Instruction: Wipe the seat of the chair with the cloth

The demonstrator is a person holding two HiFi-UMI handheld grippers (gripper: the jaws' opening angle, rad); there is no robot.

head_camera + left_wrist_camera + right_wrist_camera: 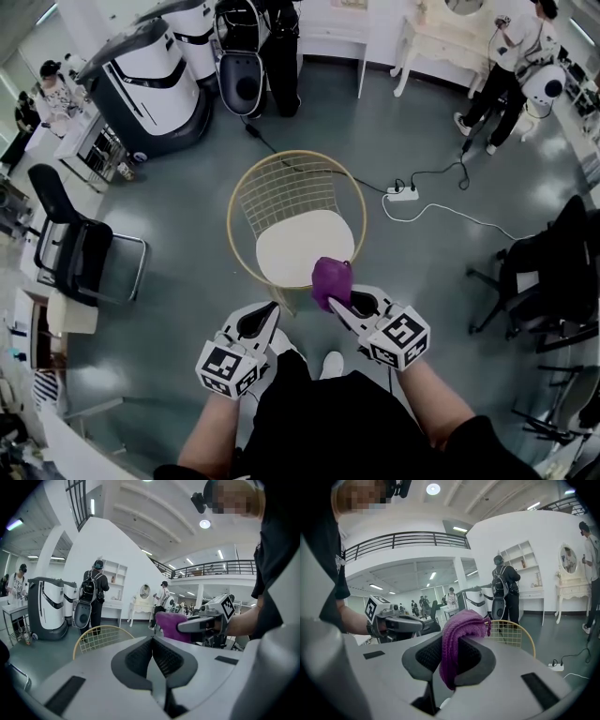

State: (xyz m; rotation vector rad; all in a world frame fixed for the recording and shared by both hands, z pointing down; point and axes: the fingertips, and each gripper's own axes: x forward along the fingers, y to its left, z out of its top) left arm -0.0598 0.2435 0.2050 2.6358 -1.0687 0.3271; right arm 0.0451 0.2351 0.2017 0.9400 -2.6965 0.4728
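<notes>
The gold wire chair with a round white seat stands on the grey floor in front of the person. The right gripper has its jaws closed tight on a fuzzy purple cloth. The cloth is over the front edge of the seat, on its right side. It covers that bit of the seat, so I cannot tell if the cloth touches the seat or is just above it.

In the right gripper view the cloth sticks up out of the jaws and also hangs down between them. Its lower end is hidden there.

The left gripper is near the front of the chair, on its left side, not touching it. Its jaws are pressed together with nothing in them.

In both gripper views only the top of the chair's wire back shows. The seat is hidden behind the grey gripper bodies. In the head view the chair's legs are hard to make out under the seat.
</notes>
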